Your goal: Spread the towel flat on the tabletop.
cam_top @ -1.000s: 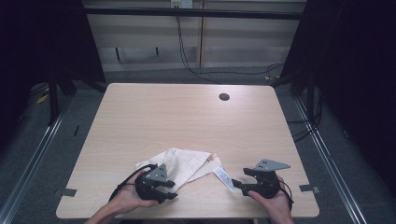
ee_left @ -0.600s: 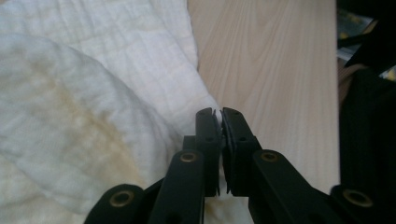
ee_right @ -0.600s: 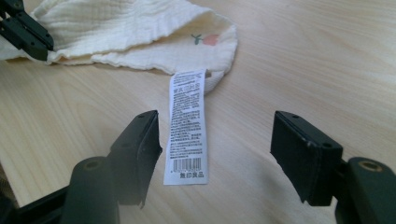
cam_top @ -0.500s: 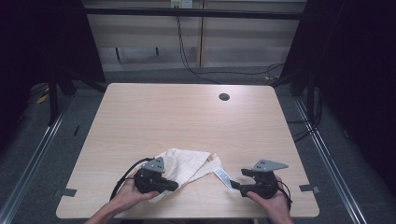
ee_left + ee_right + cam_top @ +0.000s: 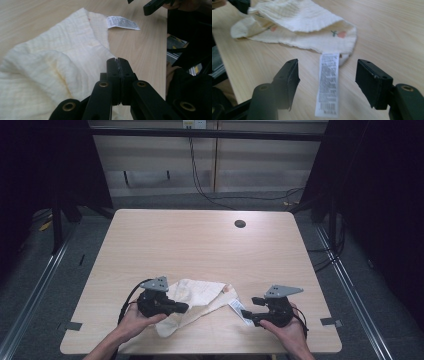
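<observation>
High view: cream cloth (image 5: 200, 301), two grippers, near edge of table (image 5: 200, 240)
Left gripper (image 5: 181, 308) over the cloth's left part, jaws just closed and pressed together, whether cloth is caught between them cannot be told; right gripper (image 5: 248, 311) jaws spread, straddling the white label (image 5: 327, 87) that lies flat on the wood, pads clear of it

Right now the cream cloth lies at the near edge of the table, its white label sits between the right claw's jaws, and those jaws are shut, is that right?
Not quite. The right claw is open: in the right gripper view its jaws stand wide apart on either side of the label, not touching it. The rest holds: the cloth lies at the near edge of the table.
</observation>
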`<state>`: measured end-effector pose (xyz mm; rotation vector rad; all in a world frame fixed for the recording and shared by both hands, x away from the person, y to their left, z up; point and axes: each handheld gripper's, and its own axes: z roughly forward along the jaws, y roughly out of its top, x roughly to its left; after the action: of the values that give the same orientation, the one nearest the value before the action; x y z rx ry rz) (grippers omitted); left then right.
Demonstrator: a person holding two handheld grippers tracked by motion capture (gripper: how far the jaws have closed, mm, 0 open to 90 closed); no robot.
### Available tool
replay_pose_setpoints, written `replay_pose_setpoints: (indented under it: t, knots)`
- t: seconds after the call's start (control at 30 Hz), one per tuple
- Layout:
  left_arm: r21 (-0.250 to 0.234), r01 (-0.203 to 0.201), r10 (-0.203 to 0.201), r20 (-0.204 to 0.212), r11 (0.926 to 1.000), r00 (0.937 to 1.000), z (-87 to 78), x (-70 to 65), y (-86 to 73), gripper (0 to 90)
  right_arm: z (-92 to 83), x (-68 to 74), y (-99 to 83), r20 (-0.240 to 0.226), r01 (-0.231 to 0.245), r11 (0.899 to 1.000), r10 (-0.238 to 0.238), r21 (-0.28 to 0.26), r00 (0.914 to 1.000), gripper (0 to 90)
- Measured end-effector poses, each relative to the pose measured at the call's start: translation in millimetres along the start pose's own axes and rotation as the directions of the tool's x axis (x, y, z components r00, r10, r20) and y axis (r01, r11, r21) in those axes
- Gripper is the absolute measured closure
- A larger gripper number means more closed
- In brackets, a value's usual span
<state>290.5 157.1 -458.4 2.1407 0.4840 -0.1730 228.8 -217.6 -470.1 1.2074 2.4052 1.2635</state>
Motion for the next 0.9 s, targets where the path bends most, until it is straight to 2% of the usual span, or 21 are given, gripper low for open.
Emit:
replay_pose_setpoints:
  t: [0.1,0.13,0.3,0.37,0.43,0.53,0.63,0.7,0.77,0.83,0.9]
  knots:
    - [-0.033,0.017,-0.017,-0.002,0.9993,0.9998,-8.1,5.5,2.4,89.3,7.9,-2.2,13.2,-0.006,0.018,1.000,-0.018,-0.008,0.9998,35.6]
    - [-0.046,0.025,-0.025,-0.008,0.9986,0.9996,-11.1,7.3,3.1,89.3,12.9,-4.3,18.2,-0.011,0.015,1.000,-0.015,0.006,0.9998,35.7]
    - [-0.092,0.053,-0.054,-0.014,0.9943,0.9984,-22.9,16.9,1.3,89.3,40.0,-12.4,37.0,-0.028,0.028,0.999,-0.027,0.046,0.9993,45.6]
    - [-0.104,0.058,-0.061,-0.023,0.9928,0.9979,-26.0,20.0,-0.2,89.3,48.2,-15.1,40.0,-0.028,0.020,0.999,-0.018,0.043,0.9994,47.4]
    - [-0.112,0.062,-0.066,-0.030,0.9917,0.9974,-28.5,22.3,-1.1,89.3,54.0,-19.0,39.5,-0.034,0.008,0.999,-0.007,0.033,0.9994,50.0]
    - [-0.116,0.067,-0.072,-0.044,0.9910,0.9964,-32.0,26.0,-3.3,89.3,61.0,-24.6,35.5,-0.023,0.004,0.999,-0.003,0.048,0.9997,50.8]
    - [-0.124,0.079,-0.087,-0.061,0.9891,0.9943,-35.4,28.0,-6.4,89.3,64.2,-22.9,33.2,0.001,0.024,0.997,-0.024,0.075,0.9997,51.1]
    - [-0.128,0.076,-0.085,-0.067,0.9888,0.9941,-38.4,29.6,-7.9,89.3,66.0,-21.9,32.2,0.012,0.044,0.996,-0.045,0.078,0.9989,52.7]
    - [-0.135,0.082,-0.093,-0.074,0.9874,0.9930,-40.9,31.4,-9.2,89.3,68.2,-23.0,30.8,0.039,0.044,0.996,-0.048,0.074,0.9981,54.4]
    - [-0.140,0.089,-0.100,-0.078,0.9862,0.9919,-43.8,33.1,-10.4,89.3,70.7,-24.2,28.9,0.048,0.049,0.995,-0.053,0.089,0.9974,54.6]
    - [-0.142,0.086,-0.098,-0.087,0.9862,0.9913,-46.1,34.4,-11.3,89.3,72.5,-25.4,27.2,0.035,0.049,0.995,-0.052,0.092,0.9980,56.1]
